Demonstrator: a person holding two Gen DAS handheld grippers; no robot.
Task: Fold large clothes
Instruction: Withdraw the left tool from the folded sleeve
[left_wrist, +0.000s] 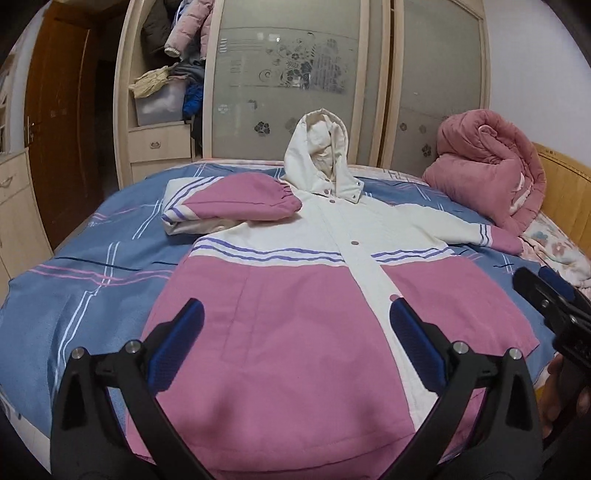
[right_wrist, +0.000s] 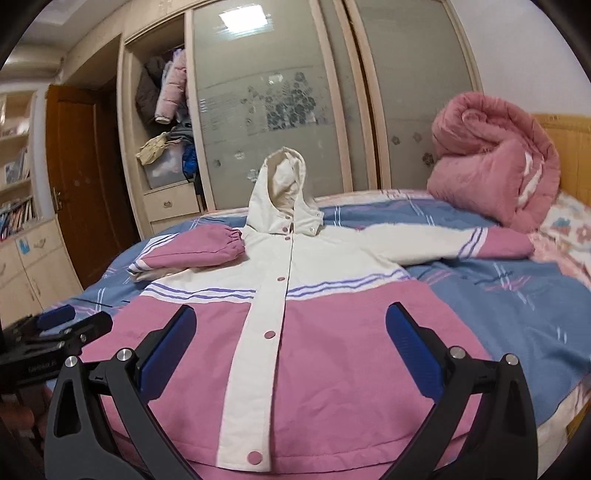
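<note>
Nearest the lens, the left tool (left_wrist: 295, 343) shows two black plastic arms with metal pivot pins and ribbed blue rubber pads (left_wrist: 177, 343); its jaws are spread wide with nothing between them, poised above the lower front of the garment. The right tool (right_wrist: 291, 350) is built the same way, and it too stands wide apart and empty over the hem area.

Beneath both lies the padded pink-and-cream hooded jacket (left_wrist: 295, 295), front up on the bed, its snaps closed down a cream placket (right_wrist: 258, 354). The lower body is a matte pink quilted fabric, the chest cream, with thin wavy purple stripes (left_wrist: 266, 254) at the colour break. The cream hood (left_wrist: 321, 155) stands up in a stiff peak at the far end. The sleeve on the picture's left (left_wrist: 236, 206) is folded inward, its gathered pink cuff resting by the collar; the other sleeve (right_wrist: 443, 243) stretches flat toward the picture's right.

The bed wears a blue sheet with white and pink line checks (left_wrist: 92, 258). A puffy rose-pink quilt rolled into a bundle (right_wrist: 491, 158) sits near the wooden headboard (left_wrist: 561, 184).
</note>
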